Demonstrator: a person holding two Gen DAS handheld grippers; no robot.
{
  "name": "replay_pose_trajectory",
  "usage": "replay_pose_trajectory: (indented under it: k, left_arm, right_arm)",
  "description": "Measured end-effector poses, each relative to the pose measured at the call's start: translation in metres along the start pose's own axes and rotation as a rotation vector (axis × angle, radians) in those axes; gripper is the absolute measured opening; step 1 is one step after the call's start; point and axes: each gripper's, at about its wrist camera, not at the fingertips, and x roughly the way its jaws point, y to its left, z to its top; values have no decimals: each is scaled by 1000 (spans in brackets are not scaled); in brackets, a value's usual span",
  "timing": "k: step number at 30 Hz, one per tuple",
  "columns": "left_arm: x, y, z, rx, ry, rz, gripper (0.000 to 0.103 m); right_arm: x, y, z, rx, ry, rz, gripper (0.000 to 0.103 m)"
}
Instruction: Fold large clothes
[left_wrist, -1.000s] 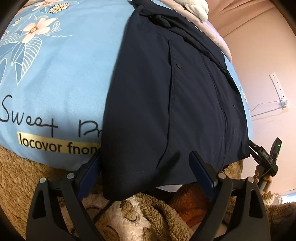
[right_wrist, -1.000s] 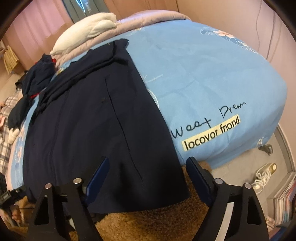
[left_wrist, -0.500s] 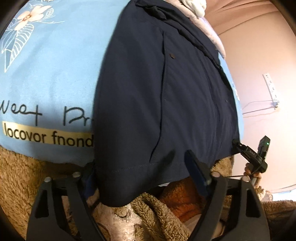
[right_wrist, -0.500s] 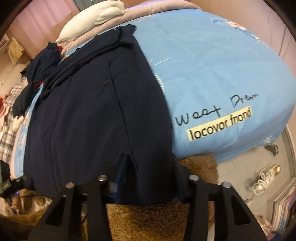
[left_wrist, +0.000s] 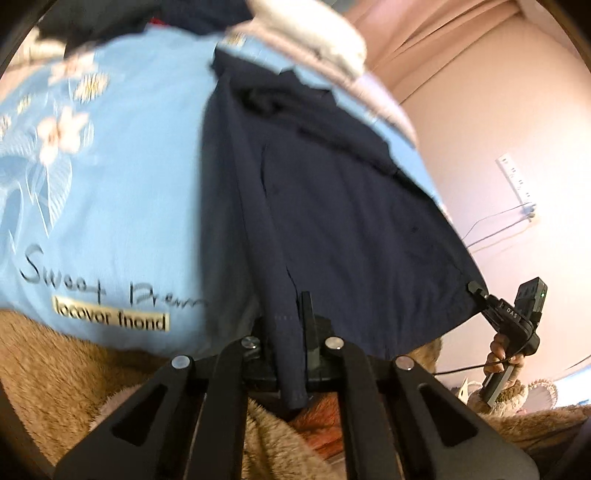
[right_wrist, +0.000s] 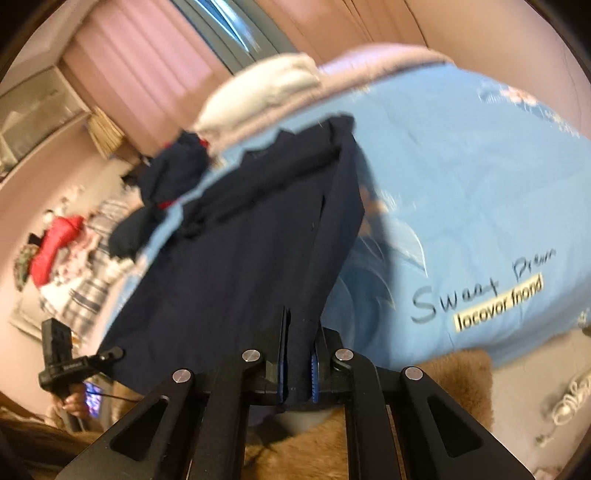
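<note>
Both grippers are pinching the hem of the dark garment (left_wrist: 332, 206) lying on the bed (left_wrist: 122, 192): left gripper (left_wrist: 295, 332), right gripper (right_wrist: 297, 354), jaws just closing. Despite blur, both seem secure; lifting evenly keeps the fold square.

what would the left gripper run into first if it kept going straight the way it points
The left gripper is shut on the hem of the navy garment; straight ahead lies more of that garment on the blue bedspread, so probably the garment itself, though depth is unclear.
</note>
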Motion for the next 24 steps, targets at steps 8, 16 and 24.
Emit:
replay_pose_trajectory:
  k: [8, 16, 24]
  left_arm:
    - [-50, -24, -1, 48, -97, -60, 4]
    - [-114, -29, 14, 59, -252, -121, 4]
    - [-83, -8, 52, -5, -237, -80, 4]
  right_arm:
    - [-51, 31, -3, -59, -108, 116, 11]
    - [-91, 47, 5, -80, -228, 160, 11]
    - [-43, 26, 33, 12, -199, 156, 11]
